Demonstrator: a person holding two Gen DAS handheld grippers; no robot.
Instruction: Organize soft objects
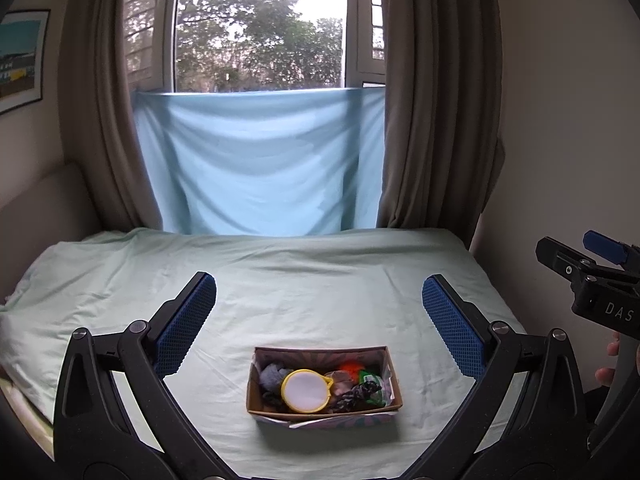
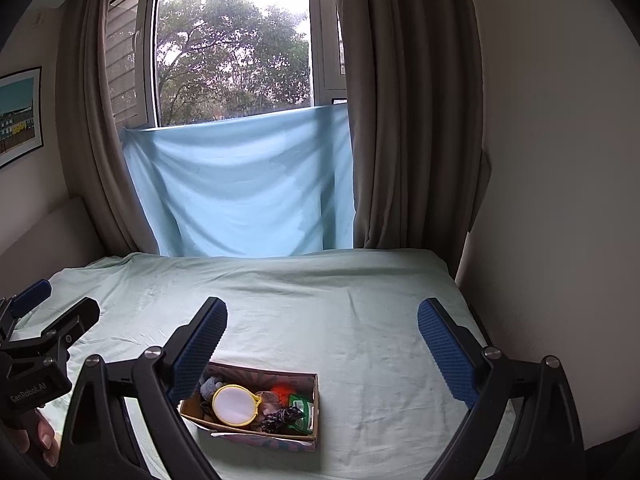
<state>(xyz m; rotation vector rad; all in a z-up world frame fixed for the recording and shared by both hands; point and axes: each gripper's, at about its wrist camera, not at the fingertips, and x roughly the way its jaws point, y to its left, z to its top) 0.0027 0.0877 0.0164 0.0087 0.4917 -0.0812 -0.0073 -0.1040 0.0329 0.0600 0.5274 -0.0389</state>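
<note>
A cardboard box (image 1: 256, 394) sits on the pale green bed sheet (image 1: 320, 280), holding several soft items: a round white pad with a yellow rim (image 1: 305, 391), a grey cloth (image 1: 271, 375), an orange piece (image 1: 349, 367), a green piece (image 1: 370, 379) and a dark patterned cloth (image 1: 356, 395). The box also shows in the right wrist view (image 2: 314, 412), with the yellow-rimmed pad (image 2: 235, 404). My left gripper (image 1: 319, 320) is open and empty, above and behind the box. My right gripper (image 2: 322, 336) is open and empty, up and right of the box.
A light blue cloth (image 1: 260, 160) hangs over the window's lower half between brown curtains (image 1: 432, 120). A wall (image 2: 560, 200) borders the bed on the right. A framed picture (image 1: 20, 60) hangs on the left wall. The other gripper shows at each view's edge (image 1: 592, 280).
</note>
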